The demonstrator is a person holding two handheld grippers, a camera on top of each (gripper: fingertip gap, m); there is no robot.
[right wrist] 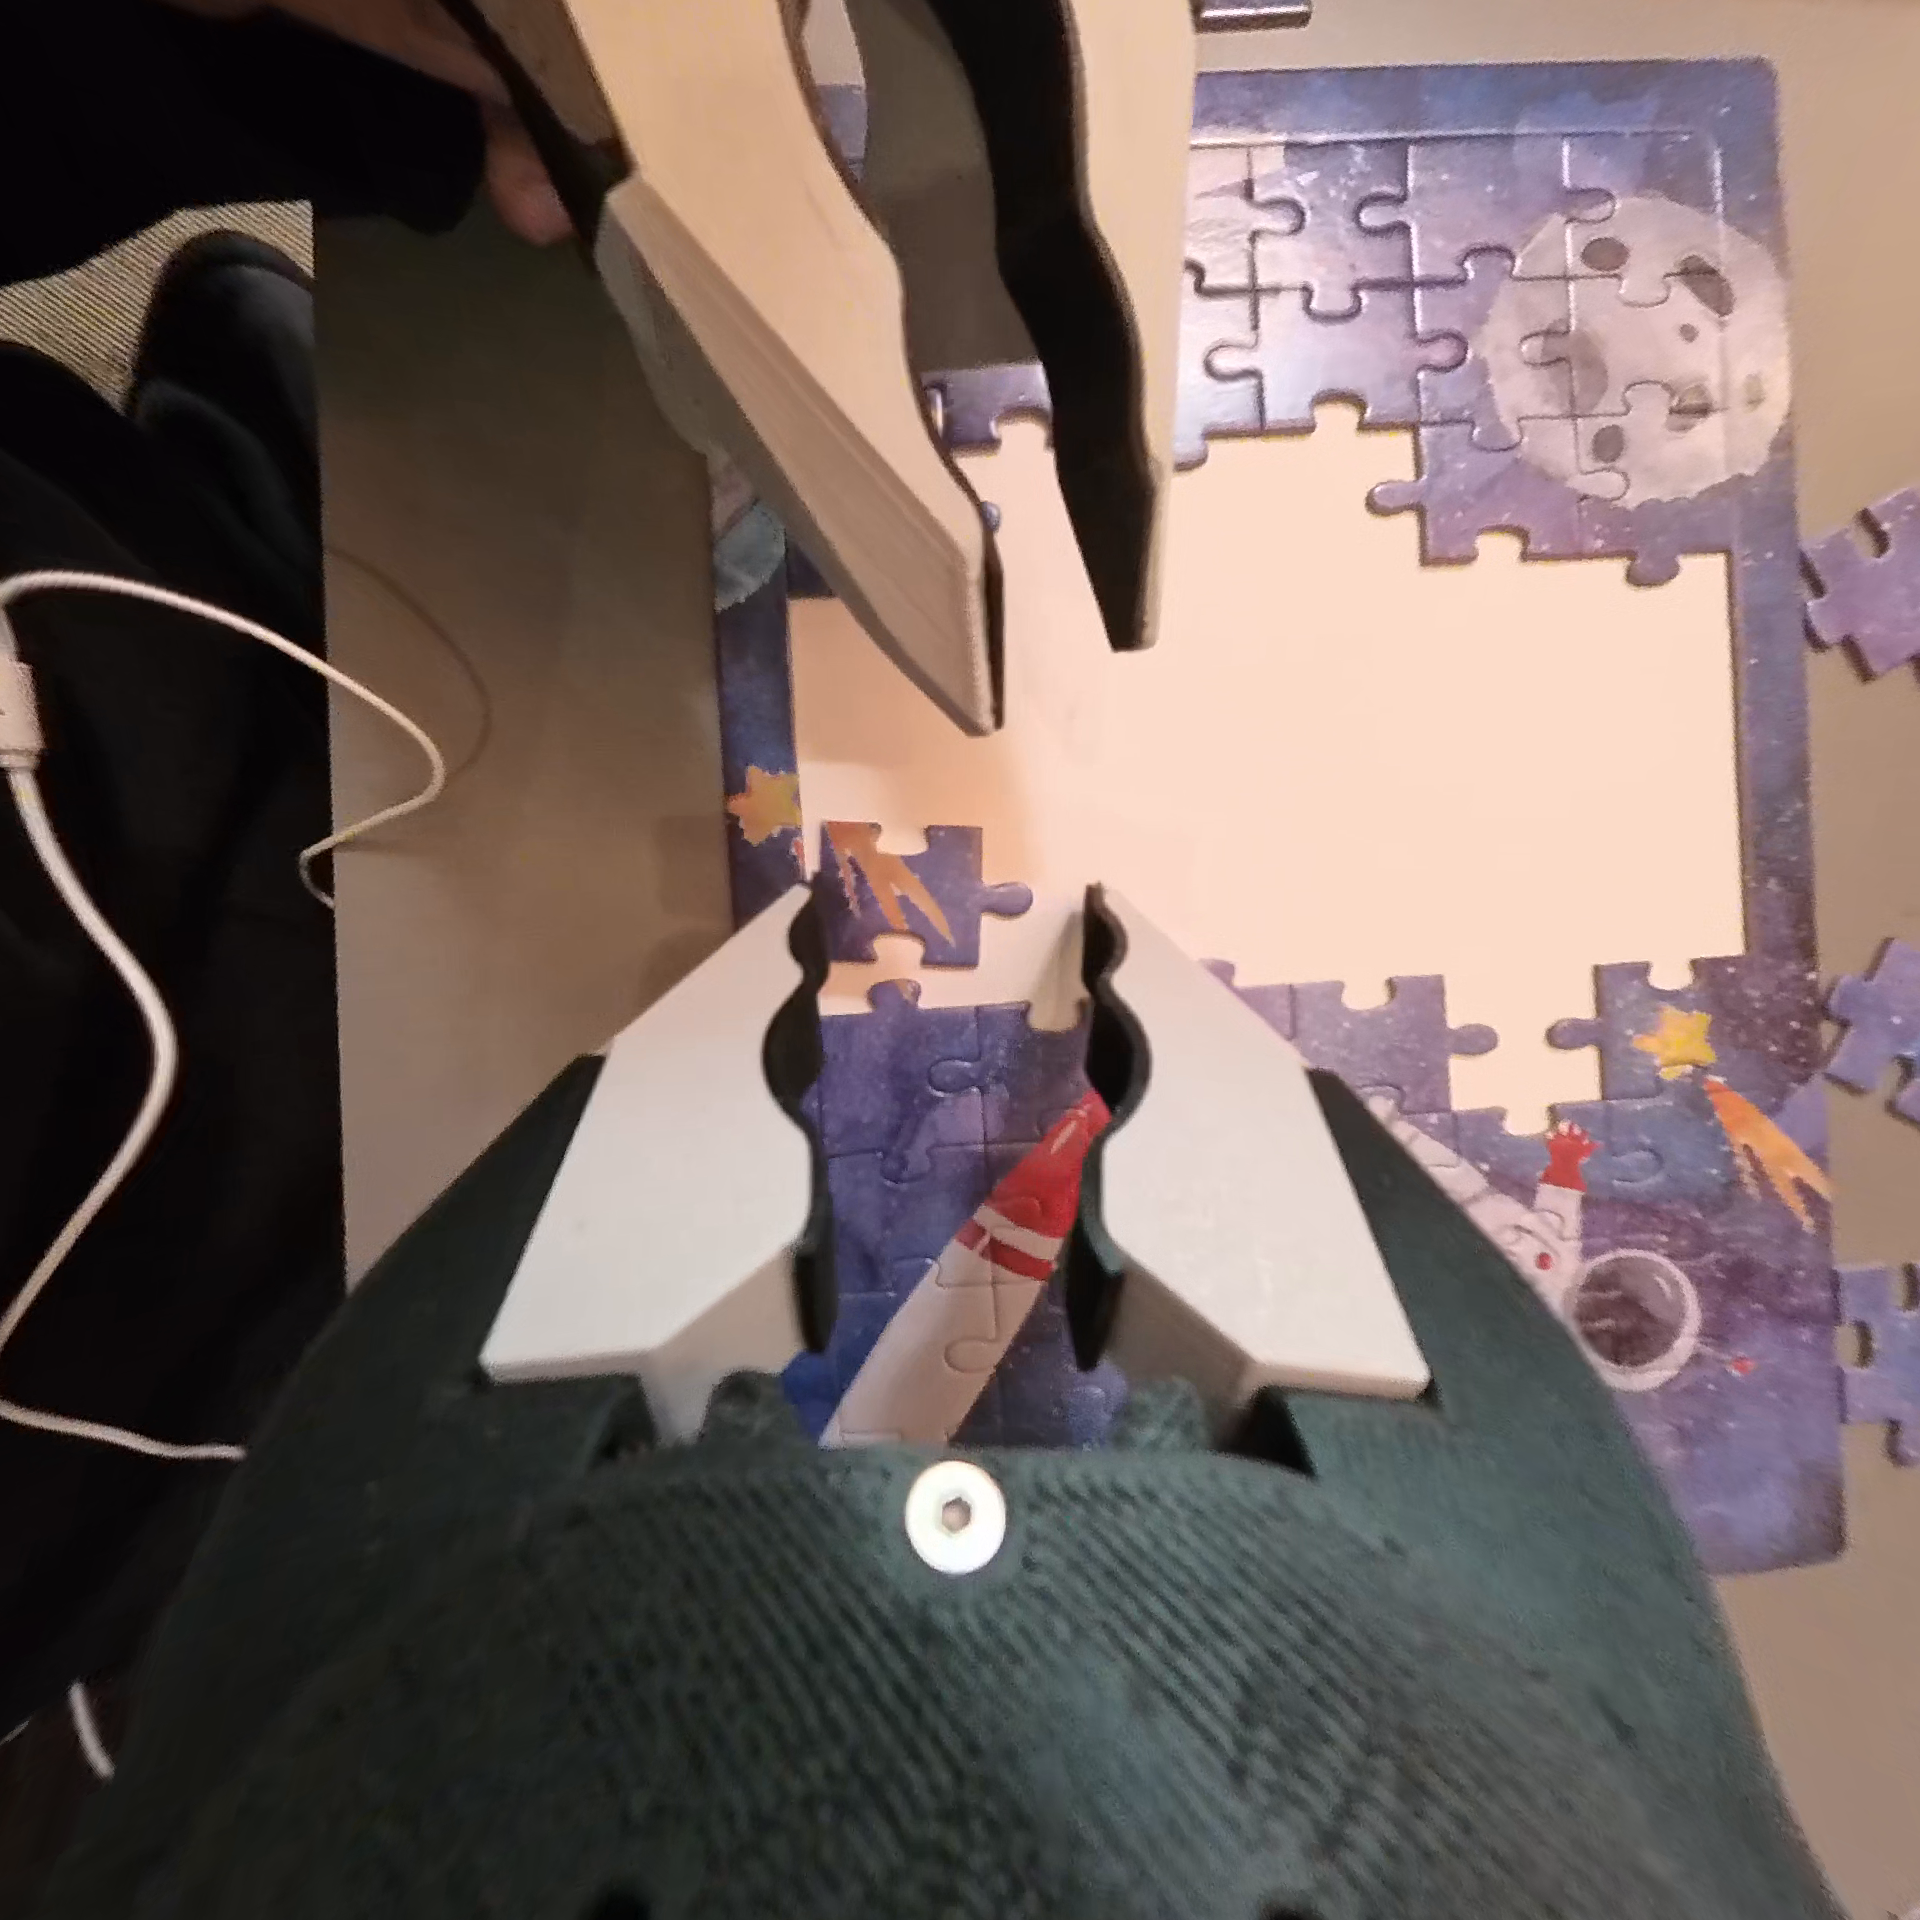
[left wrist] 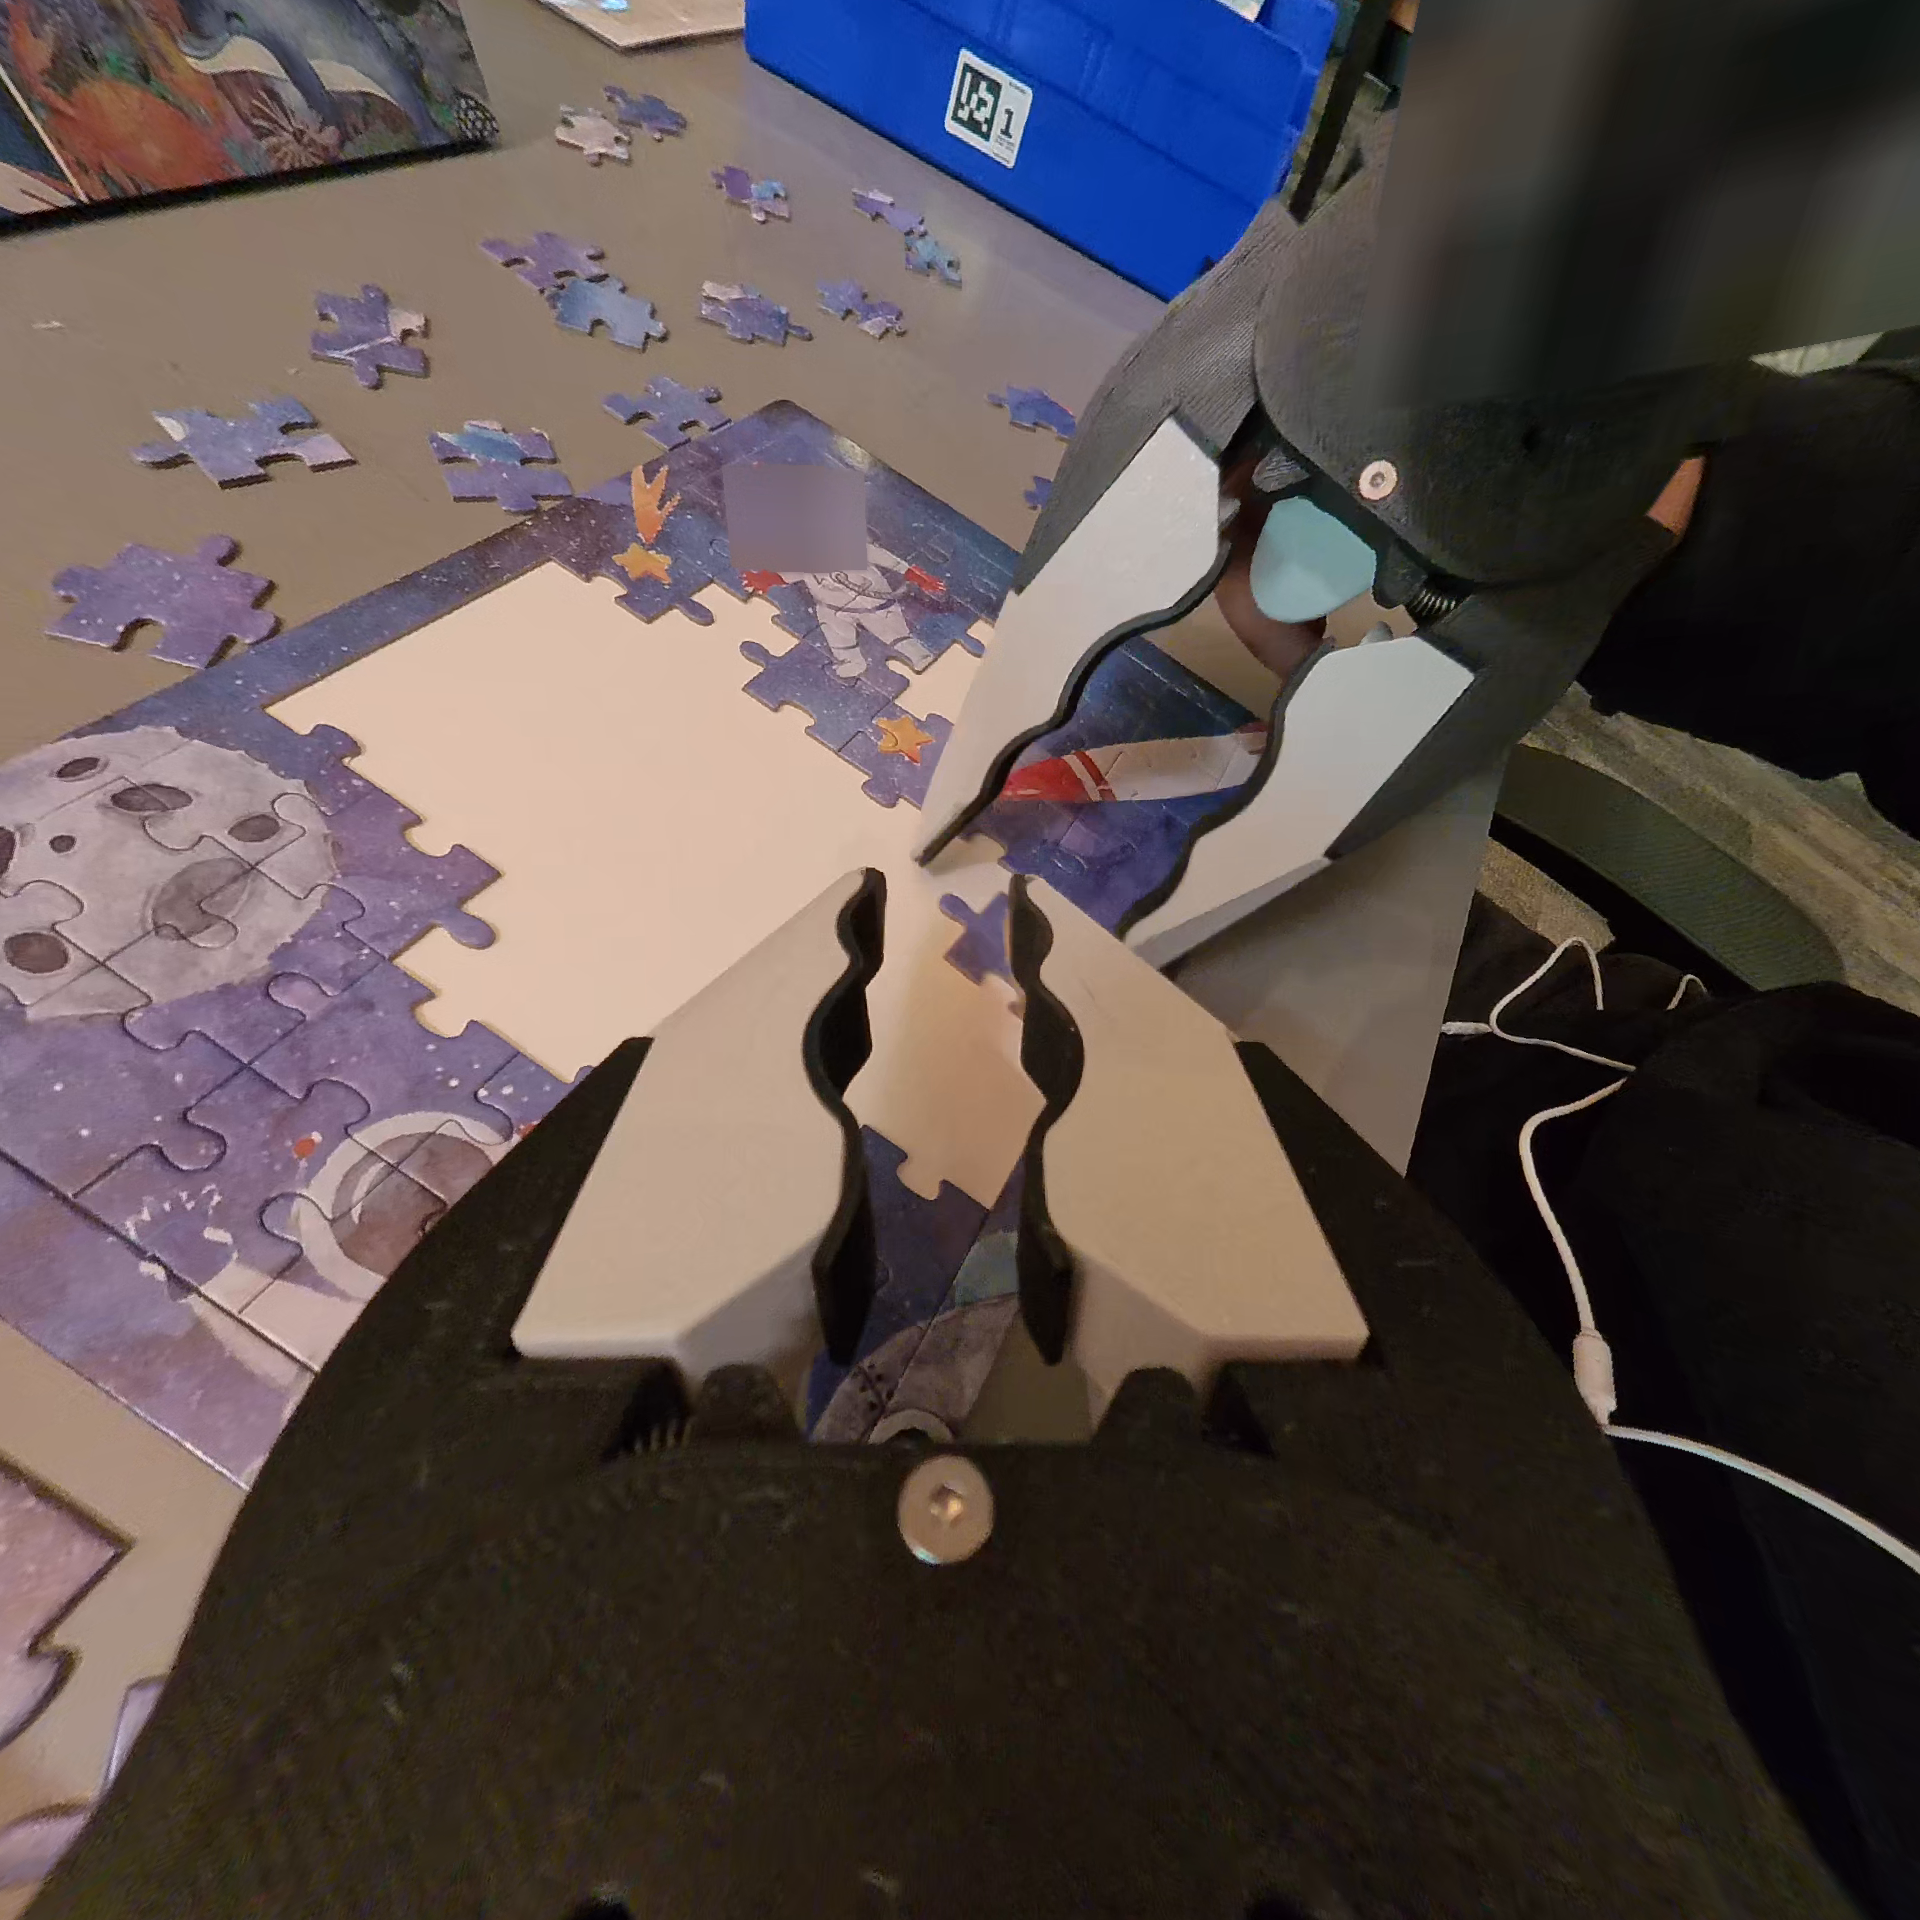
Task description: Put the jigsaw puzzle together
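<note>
We see left gripper (left wrist: 940,894) at lower centre: black grainy body, silver hex screw (left wrist: 943,1507), pale grey wedge fingers (left wrist: 717,1164) with wavy black pads. Right gripper (right wrist: 945,904) looks alike, body dark green-black, white screw (right wrist: 954,1524); its light-blue trigger (left wrist: 1311,561) and small spring show upper right in left view. We note black sleeves (left wrist: 1766,582), black clothing, white cable (right wrist: 125,935) at frame left.

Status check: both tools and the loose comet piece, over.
Left tool open, nothing gripped, over bare cream puzzle tray. Right tool open above loose purple comet-print jigsaw piece, pads not pressing it. Nothing between them.
</note>
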